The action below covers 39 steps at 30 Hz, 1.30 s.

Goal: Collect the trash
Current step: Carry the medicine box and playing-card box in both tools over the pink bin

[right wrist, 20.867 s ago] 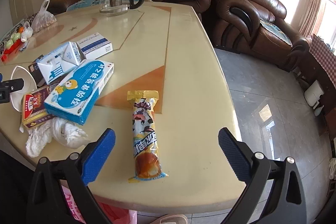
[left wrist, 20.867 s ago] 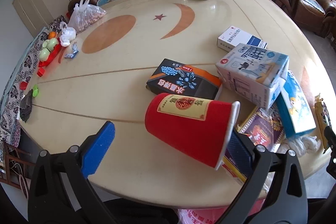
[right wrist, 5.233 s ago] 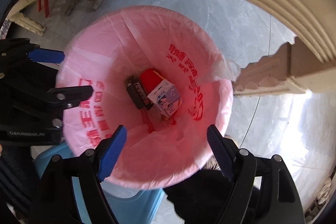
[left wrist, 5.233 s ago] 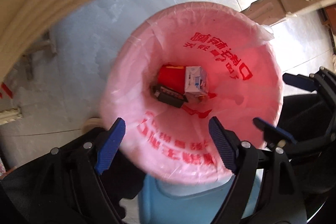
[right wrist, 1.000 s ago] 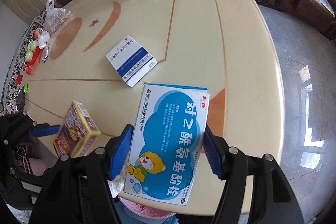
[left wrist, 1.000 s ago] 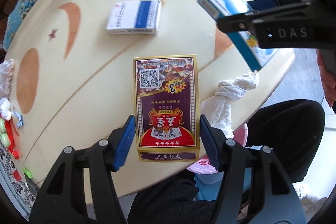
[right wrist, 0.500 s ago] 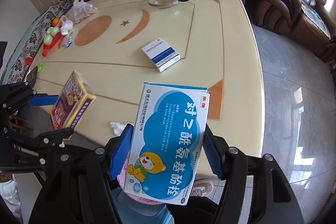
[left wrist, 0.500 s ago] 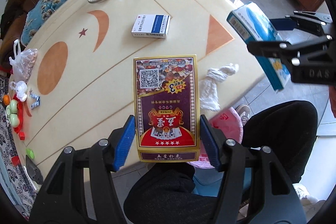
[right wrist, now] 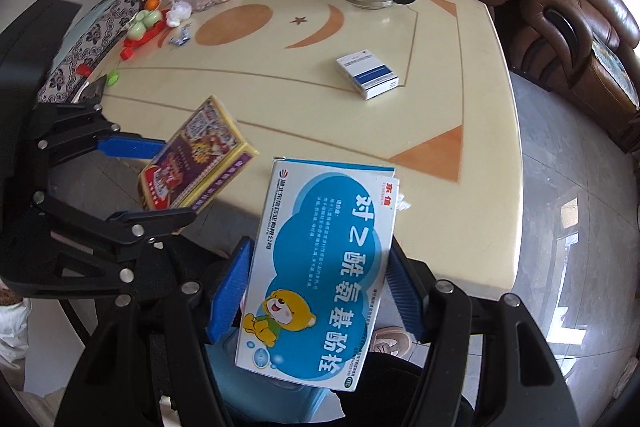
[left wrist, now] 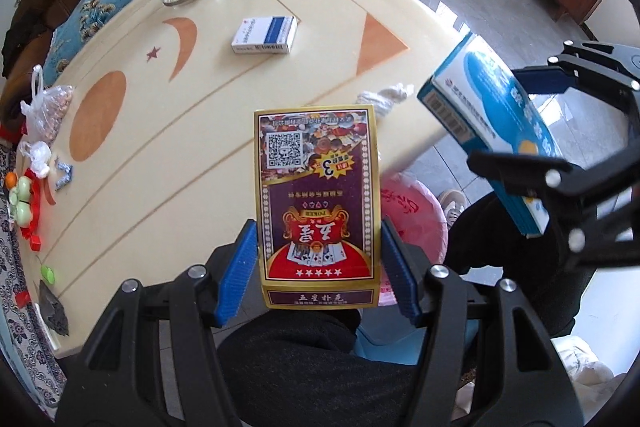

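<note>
While lifted clear of the table (left wrist: 132, 195), both boxes sit firmly clamped: left gripper (left wrist: 318, 259) closed across the card box (left wrist: 316, 203), right gripper (right wrist: 320, 291) closed across the blue box (right wrist: 320, 267). Both held by their long side faces, near the inner end, above the table's near edge and the person's lap. Likely light, stiff cardboard with glossy faces; side grip across the width suits them, though hard squeezing could dent the walls, and the blue box's far flap looks slightly sprung. Pink bin bag (left wrist: 412, 211) seen only from the left wrist, below and right of the card box; from the right wrist, hidden behind the blue box. Still on the table: white box (left wrist: 265, 35) and a tissue (left wrist: 386, 99), mostly hidden in the right view, perhaps just a white scrap.
</note>
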Available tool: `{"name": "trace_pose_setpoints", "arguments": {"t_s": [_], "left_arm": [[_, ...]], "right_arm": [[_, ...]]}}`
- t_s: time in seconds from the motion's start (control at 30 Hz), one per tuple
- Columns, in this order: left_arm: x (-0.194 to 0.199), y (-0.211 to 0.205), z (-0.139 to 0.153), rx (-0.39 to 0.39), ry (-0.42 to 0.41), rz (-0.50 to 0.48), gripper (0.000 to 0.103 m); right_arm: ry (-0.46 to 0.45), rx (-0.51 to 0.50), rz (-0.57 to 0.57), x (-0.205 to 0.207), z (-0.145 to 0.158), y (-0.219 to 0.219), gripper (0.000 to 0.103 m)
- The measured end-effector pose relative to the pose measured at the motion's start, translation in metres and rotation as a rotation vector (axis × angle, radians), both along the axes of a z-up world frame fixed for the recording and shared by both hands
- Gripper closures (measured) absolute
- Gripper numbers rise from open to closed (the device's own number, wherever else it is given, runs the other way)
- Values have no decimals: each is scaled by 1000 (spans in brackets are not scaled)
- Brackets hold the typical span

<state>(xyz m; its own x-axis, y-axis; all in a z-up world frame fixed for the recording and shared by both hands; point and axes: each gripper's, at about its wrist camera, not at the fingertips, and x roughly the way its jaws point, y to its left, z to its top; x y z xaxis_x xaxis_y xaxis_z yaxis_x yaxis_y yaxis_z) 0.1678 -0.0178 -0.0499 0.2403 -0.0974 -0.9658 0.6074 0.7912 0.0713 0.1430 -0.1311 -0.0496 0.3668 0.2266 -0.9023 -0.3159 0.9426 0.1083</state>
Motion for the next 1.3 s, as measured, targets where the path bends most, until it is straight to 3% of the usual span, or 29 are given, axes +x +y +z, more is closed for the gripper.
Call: {"name": "trace_pose_setpoints", "arguments": {"t_s": [0.6,1.3], "left_arm": [[-30,14,-47,2,65,11,43],[-47,1,-125,-5,154,13,43]], "right_arm": [[65,-19,69,-43,-42,22,40],[149,-28,60,-39,-106,17,40]]}}
